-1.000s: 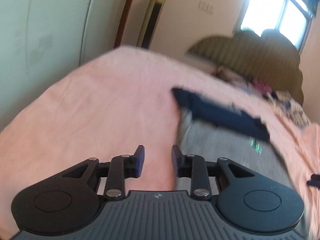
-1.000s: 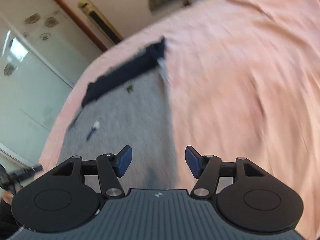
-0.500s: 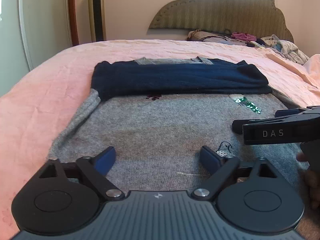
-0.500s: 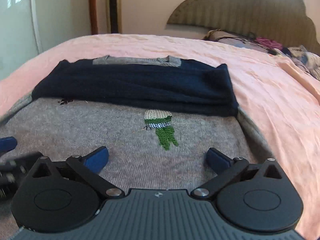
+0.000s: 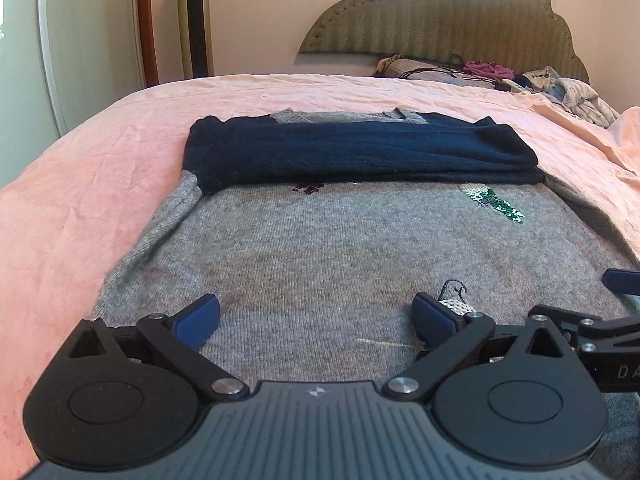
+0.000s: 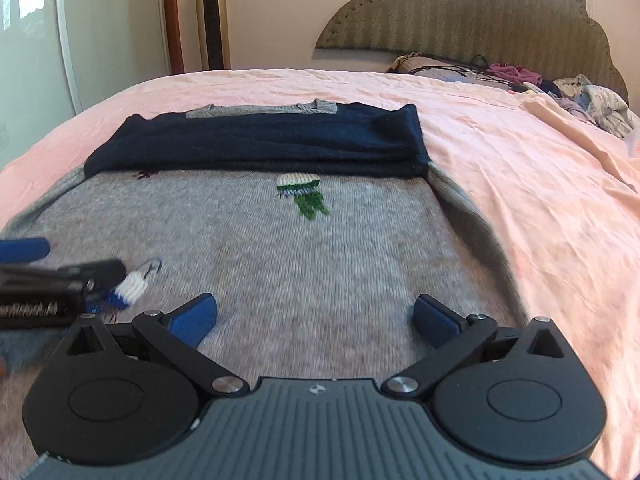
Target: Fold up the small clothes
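Note:
A grey knit sweater [image 5: 320, 248] lies flat on the pink bed, hem end nearest me. Its navy sleeves [image 5: 360, 152] are folded across the chest, below the grey collar. It also shows in the right wrist view [image 6: 280, 248], with a green sequin motif [image 6: 306, 196]. My left gripper [image 5: 316, 316] is open and empty, low over the left part of the hem. My right gripper [image 6: 316, 316] is open and empty over the right part of the hem. The right gripper shows at the right edge of the left wrist view [image 5: 616, 320]; the left gripper shows at the left edge of the right wrist view [image 6: 36, 280].
The pink bedsheet [image 5: 100, 184] spreads around the sweater. A pile of clothes [image 5: 560, 84] lies by the padded headboard [image 5: 440, 20]. A gold tower fan [image 5: 195, 20] and a white wardrobe [image 5: 24, 60] stand at the left.
Both grippers swung round to face the sweater square from the hem end, opened wide and lowered closer to the hem. The right gripper moved lower beside the left one.

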`<move>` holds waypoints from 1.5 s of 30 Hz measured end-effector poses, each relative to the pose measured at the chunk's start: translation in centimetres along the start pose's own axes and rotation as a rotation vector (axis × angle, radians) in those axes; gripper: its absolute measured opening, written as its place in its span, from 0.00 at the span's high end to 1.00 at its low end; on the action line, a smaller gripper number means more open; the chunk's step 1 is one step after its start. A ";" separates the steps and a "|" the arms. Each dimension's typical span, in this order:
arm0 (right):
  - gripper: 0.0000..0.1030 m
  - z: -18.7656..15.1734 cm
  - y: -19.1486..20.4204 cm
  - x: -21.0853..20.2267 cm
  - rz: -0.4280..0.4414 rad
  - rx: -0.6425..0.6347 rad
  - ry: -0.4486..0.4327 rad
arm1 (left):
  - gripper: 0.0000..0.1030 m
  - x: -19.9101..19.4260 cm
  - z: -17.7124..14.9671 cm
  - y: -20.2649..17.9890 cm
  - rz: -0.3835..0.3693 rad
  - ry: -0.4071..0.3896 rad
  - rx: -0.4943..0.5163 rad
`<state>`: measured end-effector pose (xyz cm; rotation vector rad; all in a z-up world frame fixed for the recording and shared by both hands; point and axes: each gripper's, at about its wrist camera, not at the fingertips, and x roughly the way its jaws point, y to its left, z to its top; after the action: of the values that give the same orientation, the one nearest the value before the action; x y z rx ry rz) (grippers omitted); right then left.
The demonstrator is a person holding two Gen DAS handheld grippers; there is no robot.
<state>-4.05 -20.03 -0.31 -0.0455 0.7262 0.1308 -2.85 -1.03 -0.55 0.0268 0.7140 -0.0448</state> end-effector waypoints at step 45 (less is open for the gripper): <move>0.00 -0.3 0.0 -0.2 0.002 0.003 -0.006 | 0.00 0.1 -0.2 0.1 0.003 -0.002 -0.002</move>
<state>-4.37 -20.03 -0.40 -0.0412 0.7201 0.1314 -2.88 -0.93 -0.75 0.0260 0.7115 -0.0411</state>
